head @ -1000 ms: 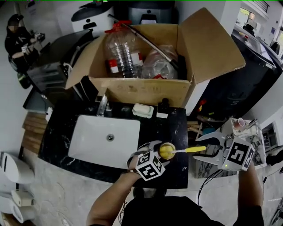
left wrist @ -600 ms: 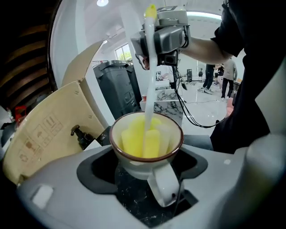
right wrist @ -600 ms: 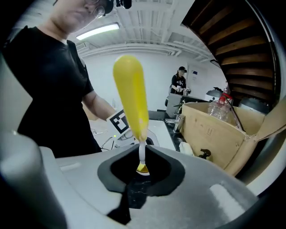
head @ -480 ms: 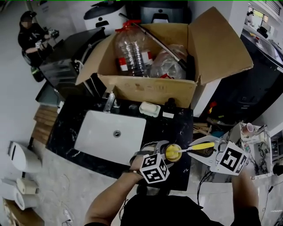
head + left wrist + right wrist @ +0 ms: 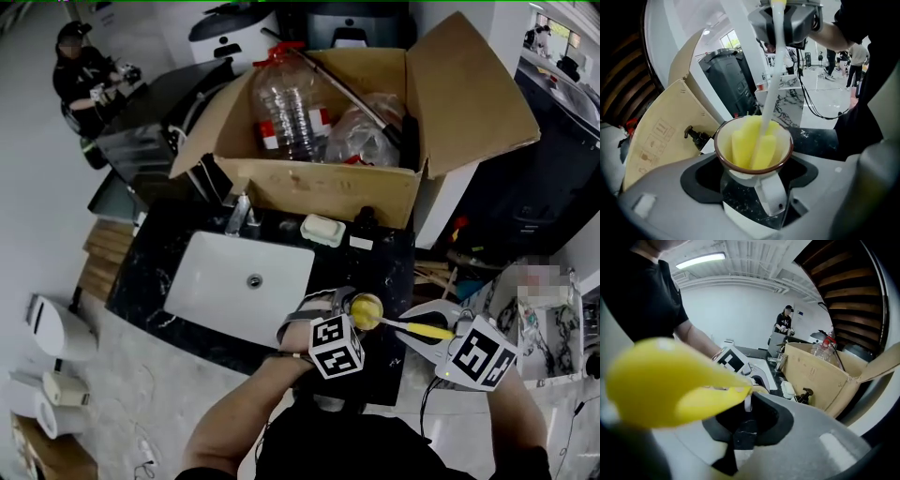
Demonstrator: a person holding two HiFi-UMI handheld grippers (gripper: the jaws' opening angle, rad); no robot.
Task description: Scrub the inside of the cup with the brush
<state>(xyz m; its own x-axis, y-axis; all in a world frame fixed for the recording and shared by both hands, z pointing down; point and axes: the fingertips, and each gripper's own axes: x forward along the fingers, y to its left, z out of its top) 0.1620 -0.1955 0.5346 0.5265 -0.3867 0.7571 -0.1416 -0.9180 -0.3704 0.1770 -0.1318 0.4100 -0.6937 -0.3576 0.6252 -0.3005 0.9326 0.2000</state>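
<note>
A small white cup (image 5: 753, 154) with a brown rim sits between the jaws of my left gripper (image 5: 752, 183), which is shut on it. The cup's handle points toward the camera. In the head view the cup (image 5: 366, 309) is held above the black counter's near edge by the left gripper (image 5: 349, 306). The brush's yellow sponge head (image 5: 754, 145) is inside the cup, and its white stem (image 5: 771, 79) rises out. My right gripper (image 5: 414, 328) is shut on the brush's yellow handle (image 5: 427, 330), just right of the cup. In the right gripper view that handle (image 5: 670, 380) fills the left side, above the right gripper (image 5: 743, 427).
A white sink (image 5: 244, 281) is set in the black marble counter (image 5: 380, 272), with a faucet (image 5: 239, 217), soap dish (image 5: 323, 230) and pump bottle (image 5: 362, 225) behind it. An open cardboard box (image 5: 319, 192) holds a large plastic bottle (image 5: 286, 108). A person (image 5: 84, 70) stands far left.
The right gripper has come in closer to the cup and lower, so the brush handle now slopes down to the right. The cup stays in the left gripper. The head view has shifted.
</note>
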